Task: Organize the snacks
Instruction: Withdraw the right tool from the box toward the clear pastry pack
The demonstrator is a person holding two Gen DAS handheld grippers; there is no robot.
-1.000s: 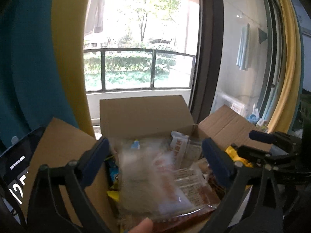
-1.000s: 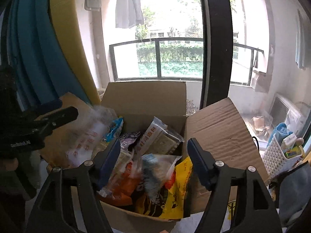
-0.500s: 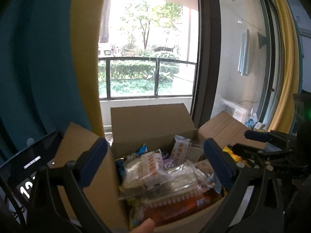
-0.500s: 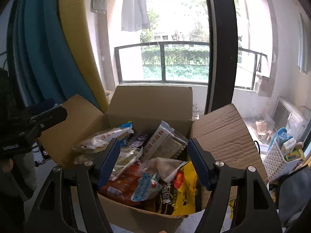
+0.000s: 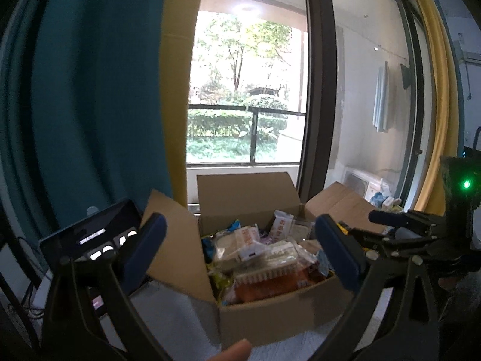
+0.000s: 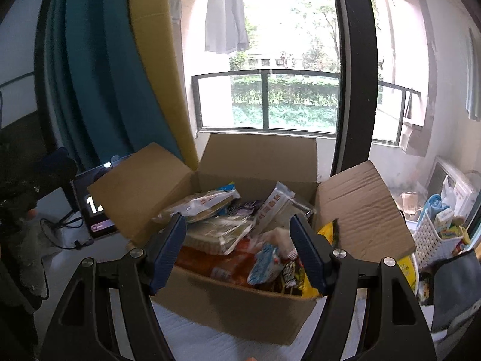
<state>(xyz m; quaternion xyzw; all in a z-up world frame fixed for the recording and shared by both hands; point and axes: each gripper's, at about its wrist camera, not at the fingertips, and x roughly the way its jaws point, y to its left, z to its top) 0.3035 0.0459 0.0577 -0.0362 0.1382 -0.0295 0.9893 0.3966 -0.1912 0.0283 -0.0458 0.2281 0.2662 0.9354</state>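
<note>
Snacks (image 6: 237, 228) sat heaped in the cardboard box (image 6: 234, 303), which stood on the bench (image 6: 195, 331) in front of the window (image 6: 270, 99). Box was plain corrugated brown, all four flaps folded up and out; right flap showed crease lines. Contents were mostly crinkly film packs: a clear rectangular tray pack (image 6: 216, 231) on top, an orange pouch (image 6: 222, 263) under it, a pale blue-and-white wrapper (image 6: 266, 263), and a glossy yellow-and-black bag (image 6: 300, 273) against the near right wall.

Your right gripper (image 6: 237, 249) had its jaws released and wide, blue ribbed pads empty, just short of the box's near wall. Your left gripper (image 5: 240, 249) had jaws released too, nothing between them, box framed in the gap. Your fingertip (image 5: 231, 350) showed at the bottom edge of the left view.

Around it: a dark tablet (image 5: 90, 237) with lit digits stood left of the box, partly behind the left flap. A white slotted basket (image 6: 433, 237) of small items sat to the right. Teal curtain (image 6: 102, 69) and yellow foam panel (image 6: 156, 60) hung behind on the left. Bench cover looked white and textured.
</note>
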